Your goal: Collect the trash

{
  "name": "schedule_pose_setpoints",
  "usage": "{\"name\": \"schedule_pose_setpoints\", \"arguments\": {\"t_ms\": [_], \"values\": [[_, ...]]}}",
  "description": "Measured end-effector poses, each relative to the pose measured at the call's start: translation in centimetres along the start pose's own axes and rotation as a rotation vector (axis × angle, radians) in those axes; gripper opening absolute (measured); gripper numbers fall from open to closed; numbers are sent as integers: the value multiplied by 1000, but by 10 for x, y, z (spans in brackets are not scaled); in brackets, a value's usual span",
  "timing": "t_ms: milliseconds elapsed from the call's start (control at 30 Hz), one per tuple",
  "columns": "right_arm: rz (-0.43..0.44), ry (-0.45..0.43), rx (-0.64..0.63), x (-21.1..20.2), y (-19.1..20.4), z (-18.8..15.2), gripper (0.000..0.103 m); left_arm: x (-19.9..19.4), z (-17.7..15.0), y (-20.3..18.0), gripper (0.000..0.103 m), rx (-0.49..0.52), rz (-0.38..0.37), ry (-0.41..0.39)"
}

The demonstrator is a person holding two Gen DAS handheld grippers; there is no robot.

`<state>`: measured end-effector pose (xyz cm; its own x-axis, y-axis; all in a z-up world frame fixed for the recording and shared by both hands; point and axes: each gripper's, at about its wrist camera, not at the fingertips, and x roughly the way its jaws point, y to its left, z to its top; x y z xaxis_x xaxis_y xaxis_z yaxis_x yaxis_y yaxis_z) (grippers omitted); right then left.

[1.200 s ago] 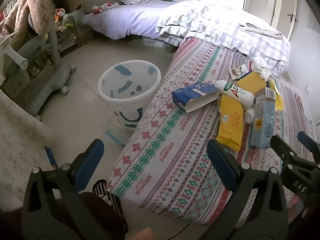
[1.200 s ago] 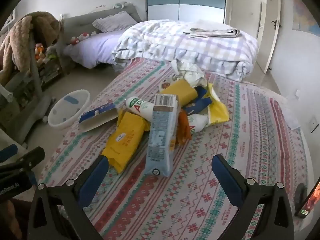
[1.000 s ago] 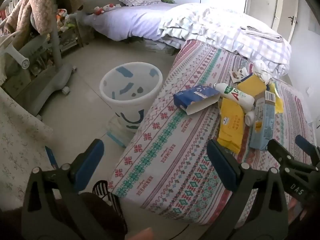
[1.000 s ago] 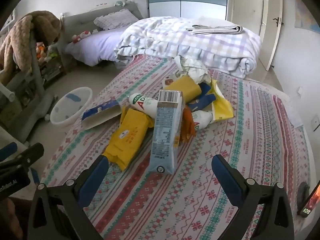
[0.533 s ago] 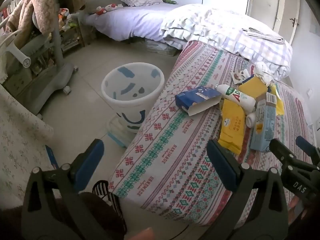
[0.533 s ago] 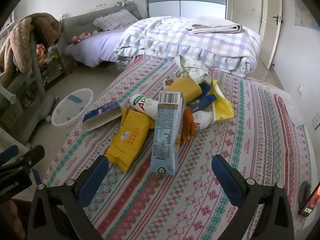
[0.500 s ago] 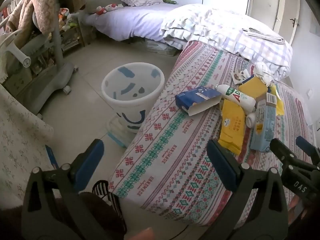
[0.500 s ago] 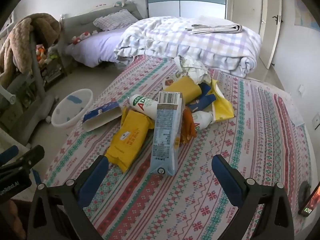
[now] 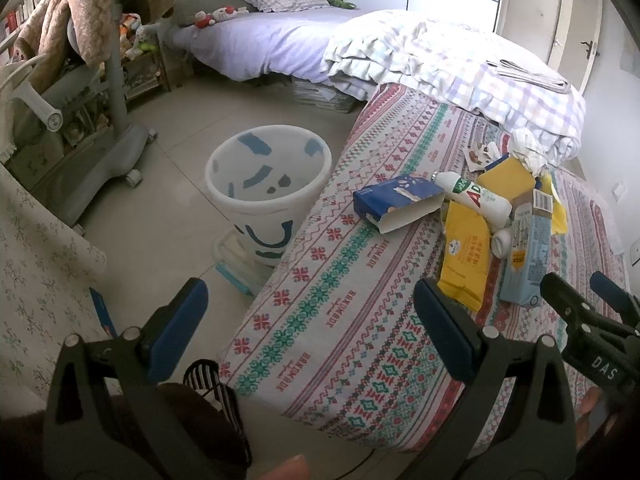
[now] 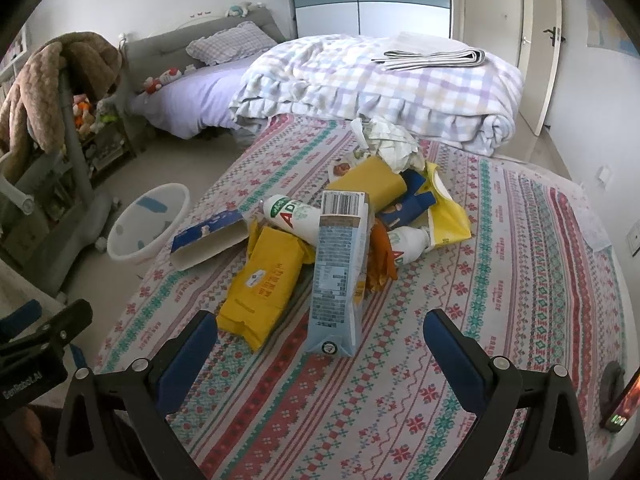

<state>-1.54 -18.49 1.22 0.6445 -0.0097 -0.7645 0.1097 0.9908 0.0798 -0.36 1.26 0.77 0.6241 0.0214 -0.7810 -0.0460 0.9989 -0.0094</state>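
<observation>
A heap of trash lies on the patterned bedspread (image 10: 520, 280): a pale blue carton (image 10: 340, 276), a yellow packet (image 10: 264, 284), a dark blue box (image 10: 208, 240) lying open, a white bottle (image 10: 292, 216), a second bottle (image 10: 408, 244) and crumpled paper (image 10: 392, 140). A white bin (image 9: 268, 184) with blue marks stands on the floor beside the bed. My right gripper (image 10: 320, 344) is open, just short of the pale blue carton. My left gripper (image 9: 308, 312) is open over the bed's near corner, holding nothing.
A folded checked quilt (image 10: 380, 80) lies beyond the heap. A grey stand (image 9: 108, 120) draped with a brown blanket is on the floor at left. A second bed (image 9: 272, 40) sits at the back. A phone (image 10: 624, 400) lies at the bed's right edge.
Both grippers have shifted only slightly; the views drift a little. Nothing was taken hold of or moved.
</observation>
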Motion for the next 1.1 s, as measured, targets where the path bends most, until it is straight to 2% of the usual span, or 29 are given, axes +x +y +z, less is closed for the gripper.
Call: {"name": "schedule_pose_setpoints", "arguments": {"t_ms": [1100], "values": [[6,-5,4,-4,0,0,103,1,2,2,102,-13,-2,-8]]}}
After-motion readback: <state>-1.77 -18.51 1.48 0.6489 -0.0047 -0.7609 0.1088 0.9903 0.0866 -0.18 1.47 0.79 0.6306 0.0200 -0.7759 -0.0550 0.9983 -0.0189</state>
